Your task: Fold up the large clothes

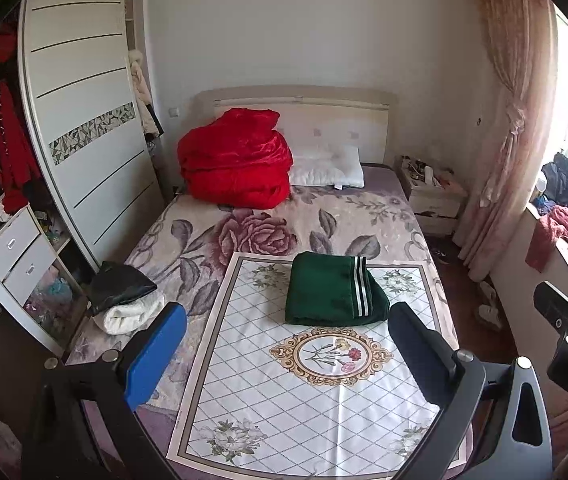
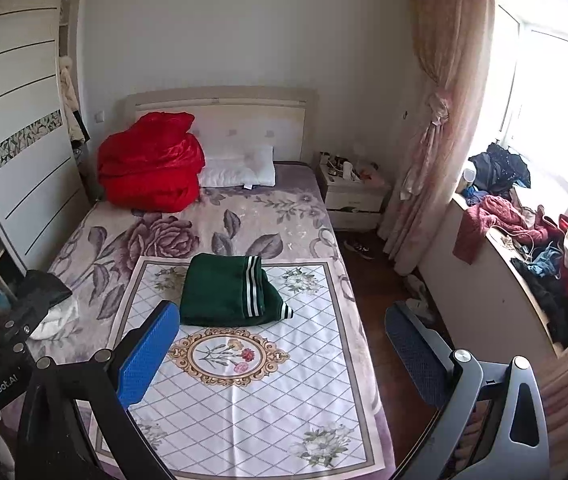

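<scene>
A dark green garment with white stripes (image 1: 334, 290) lies folded on the white floral mat (image 1: 316, 392) on the bed; it also shows in the right wrist view (image 2: 227, 290) on the mat (image 2: 243, 392). My left gripper (image 1: 284, 344) is open and empty, held above the mat's near part, short of the garment. My right gripper (image 2: 279, 344) is open and empty, held over the mat's right side and the bed edge. The right gripper's body shows at the right of the left wrist view (image 1: 564, 320).
A black and a white folded garment (image 1: 125, 300) lie at the bed's left edge. A red quilt (image 1: 235, 160) and a white pillow (image 1: 328, 170) sit at the headboard. A wardrobe (image 1: 83, 120) stands left, a nightstand (image 2: 354, 194) and a cluttered ledge of clothes (image 2: 544, 248) right.
</scene>
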Tool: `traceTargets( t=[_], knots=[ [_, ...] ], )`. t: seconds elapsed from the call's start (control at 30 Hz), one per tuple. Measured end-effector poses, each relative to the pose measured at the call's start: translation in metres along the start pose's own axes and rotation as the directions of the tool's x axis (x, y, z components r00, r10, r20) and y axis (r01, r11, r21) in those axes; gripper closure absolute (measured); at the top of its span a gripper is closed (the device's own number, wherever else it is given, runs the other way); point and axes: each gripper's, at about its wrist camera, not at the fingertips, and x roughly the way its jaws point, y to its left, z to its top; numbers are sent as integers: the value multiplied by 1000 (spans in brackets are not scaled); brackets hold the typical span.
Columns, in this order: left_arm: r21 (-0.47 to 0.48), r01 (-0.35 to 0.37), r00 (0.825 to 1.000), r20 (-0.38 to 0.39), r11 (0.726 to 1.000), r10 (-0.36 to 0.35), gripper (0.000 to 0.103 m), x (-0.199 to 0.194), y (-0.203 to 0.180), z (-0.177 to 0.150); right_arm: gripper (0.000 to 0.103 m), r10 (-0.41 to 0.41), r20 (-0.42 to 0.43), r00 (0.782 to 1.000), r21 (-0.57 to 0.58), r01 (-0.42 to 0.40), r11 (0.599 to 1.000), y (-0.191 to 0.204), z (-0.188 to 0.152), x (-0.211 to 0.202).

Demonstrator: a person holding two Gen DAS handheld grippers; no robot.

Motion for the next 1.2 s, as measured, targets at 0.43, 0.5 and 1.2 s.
traceTargets(
  t=[0.43, 0.5, 1.2],
  knots=[
    [3, -7, 1000, 5, 1000, 7, 0, -1, -1, -1, 0, 5, 14, 1000, -13, -5, 1000, -1, 7, 1],
    [2, -8, 1000, 5, 1000, 8, 0, -2, -1, 0, 0, 7, 14, 1000, -13, -7, 1000, -1, 8, 2],
    [5, -8, 1000, 13, 1000, 7, 0, -6, -6, 3, 0, 8, 6, 1000, -20, -8, 1000, 4, 8, 8]
  ],
)
